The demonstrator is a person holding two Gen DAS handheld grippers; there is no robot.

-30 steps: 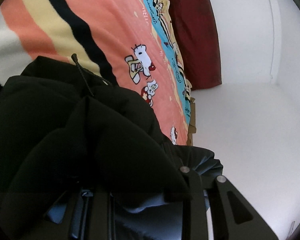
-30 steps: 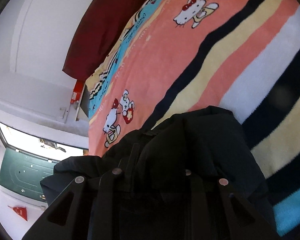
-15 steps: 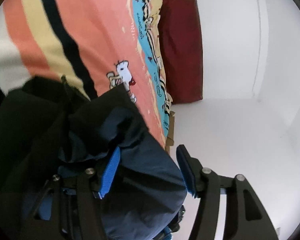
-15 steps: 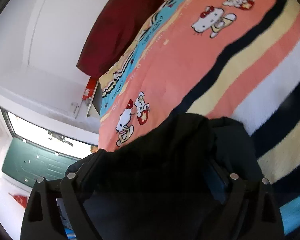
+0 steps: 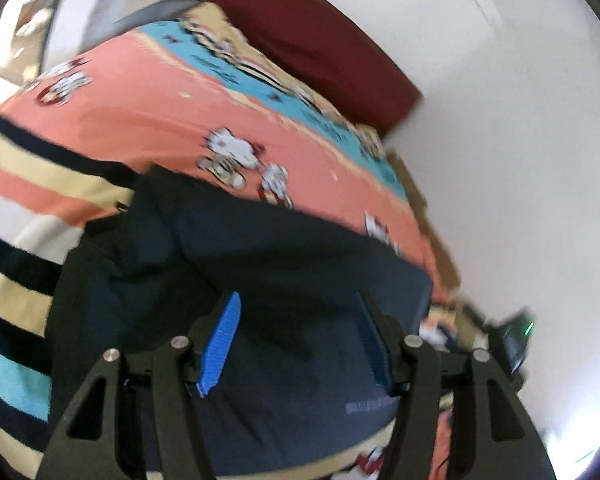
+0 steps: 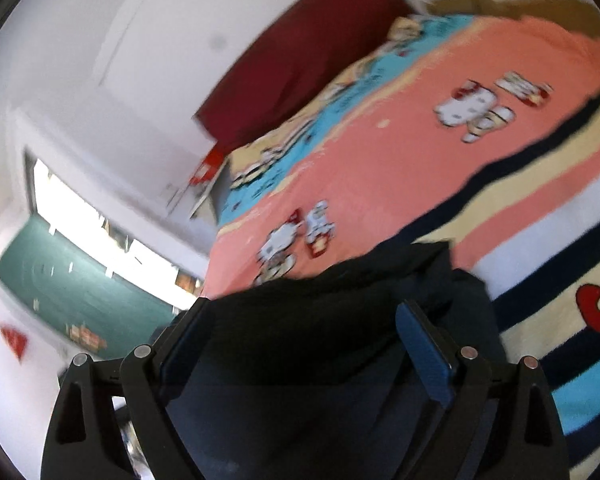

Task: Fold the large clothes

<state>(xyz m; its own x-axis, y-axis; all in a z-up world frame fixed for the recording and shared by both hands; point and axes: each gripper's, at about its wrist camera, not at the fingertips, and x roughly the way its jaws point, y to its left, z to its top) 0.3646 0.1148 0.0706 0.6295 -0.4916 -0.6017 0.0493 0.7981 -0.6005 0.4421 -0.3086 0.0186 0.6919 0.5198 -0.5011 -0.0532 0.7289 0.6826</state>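
Observation:
A dark navy jacket (image 5: 260,264) lies folded in a bundle on the striped cartoon blanket (image 5: 148,100) of the bed. My left gripper (image 5: 296,340) is open, its blue pads spread wide just above the jacket and holding nothing. In the right wrist view the same jacket (image 6: 340,320) lies under my right gripper (image 6: 300,344), which is also open and empty above the cloth. Both views are blurred by motion.
A dark red pillow (image 5: 320,40) leans at the head of the bed against the white wall (image 5: 520,140). The pillow (image 6: 300,52) also shows in the right wrist view, with a bright window (image 6: 80,216) beside the bed. A dark device with a green light (image 5: 518,336) sits by the bed edge.
Both grippers were shut on the jacket one second ago. They have opened, let go of it and pulled back. The jacket now lies on the blanket.

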